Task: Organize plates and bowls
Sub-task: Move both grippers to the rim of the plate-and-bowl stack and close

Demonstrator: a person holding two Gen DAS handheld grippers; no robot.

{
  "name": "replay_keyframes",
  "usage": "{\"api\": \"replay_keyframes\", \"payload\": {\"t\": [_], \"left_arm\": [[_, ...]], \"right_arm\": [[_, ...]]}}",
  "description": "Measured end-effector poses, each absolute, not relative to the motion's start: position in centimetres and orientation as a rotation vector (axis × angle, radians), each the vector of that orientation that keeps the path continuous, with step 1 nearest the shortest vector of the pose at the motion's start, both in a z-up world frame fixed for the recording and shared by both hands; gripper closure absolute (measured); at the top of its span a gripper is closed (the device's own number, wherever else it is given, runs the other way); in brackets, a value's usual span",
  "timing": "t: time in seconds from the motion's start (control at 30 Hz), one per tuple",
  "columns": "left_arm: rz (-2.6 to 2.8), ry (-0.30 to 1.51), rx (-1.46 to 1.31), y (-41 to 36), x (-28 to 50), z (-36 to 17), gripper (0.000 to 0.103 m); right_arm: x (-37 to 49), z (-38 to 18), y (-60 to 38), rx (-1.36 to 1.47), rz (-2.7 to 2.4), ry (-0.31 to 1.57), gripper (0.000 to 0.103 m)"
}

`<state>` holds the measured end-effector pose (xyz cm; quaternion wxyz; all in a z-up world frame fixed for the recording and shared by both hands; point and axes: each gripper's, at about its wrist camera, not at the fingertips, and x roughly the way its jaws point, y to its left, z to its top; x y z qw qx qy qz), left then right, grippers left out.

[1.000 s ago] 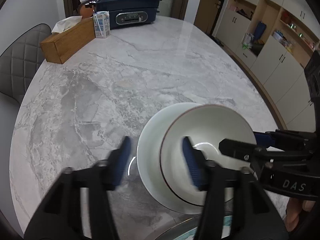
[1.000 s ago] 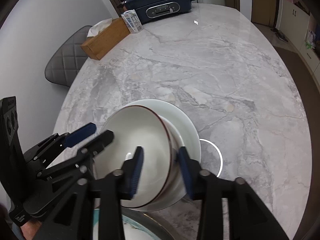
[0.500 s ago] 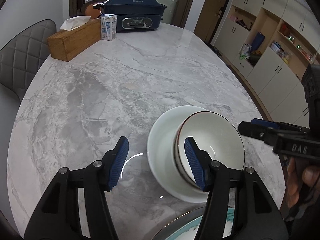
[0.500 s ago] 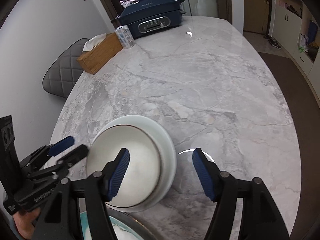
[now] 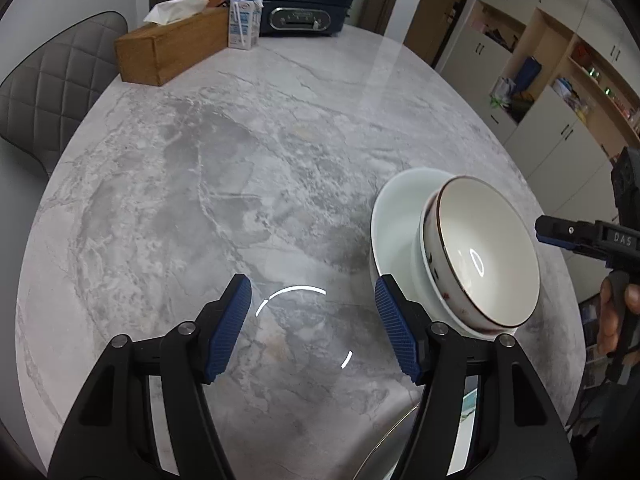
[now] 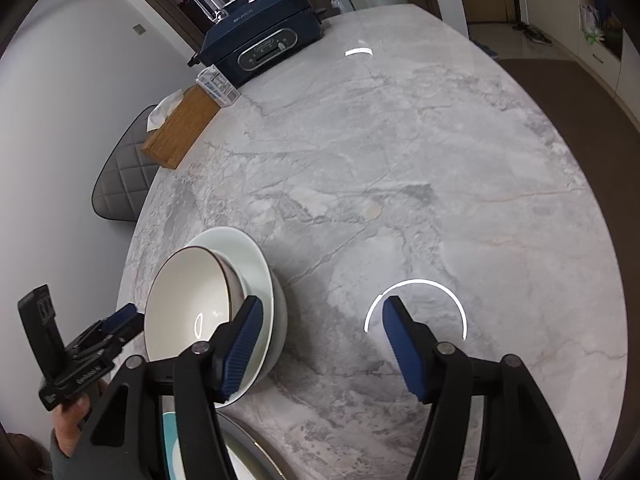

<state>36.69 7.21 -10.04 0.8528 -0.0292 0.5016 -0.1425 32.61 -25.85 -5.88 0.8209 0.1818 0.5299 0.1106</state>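
Here, my left gripper (image 5: 310, 328) hangs over bare grey marble table (image 5: 240, 184) with its blue-padded fingers spread wide and nothing between them. My right gripper (image 6: 320, 338) is spread just as wide and holds nothing either; its left pad (image 6: 242, 344) stands in front of the dishes' rim, though I cannot tell whether it touches.

The white bowl with a thin dark rim line (image 5: 486, 252) sits nested inside the larger plain white bowl (image 5: 394, 228), leaning a little off centre toward one side. This stack stands on the near part of the table, to the right of my left gripper and to the left of my right one.

At the very near edge a plate with a teal pattern (image 6: 170, 440) peeks out under my tools.

Far off on the left sit a wooden tissue box (image 5: 172, 50), a small white carton (image 5: 243, 28) and a dark blue electric cooker (image 5: 296, 8). A grey quilted chair (image 5: 44, 92) stands beside the table's left side.
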Motion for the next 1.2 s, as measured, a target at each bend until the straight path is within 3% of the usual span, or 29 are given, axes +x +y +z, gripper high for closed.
{"api": "replay_keyframes", "payload": {"t": [0.37,0.73,0.97,1.2], "left_arm": [[-0.314,1.036,-0.061,7.1,37.2,-10.0,0.04],[-0.359,1.082,-0.021,5.1,37.9,-10.2,0.04],[-0.336,1.166,-0.036,4.7,38.8,-11.7,0.04],[-0.341,1.189,-0.074,4.5,39.9,-13.1,0.043]], "right_arm": [[32.9,-7.0,-25.1,0.376,0.258,1.158,0.04],[33.3,-8.2,-23.6,0.366,0.302,1.209,0.052],[33.8,-8.6,-23.6,0.374,0.296,1.23,0.052],[34.4,-8.7,-23.1,0.377,0.31,1.246,0.063]]}}
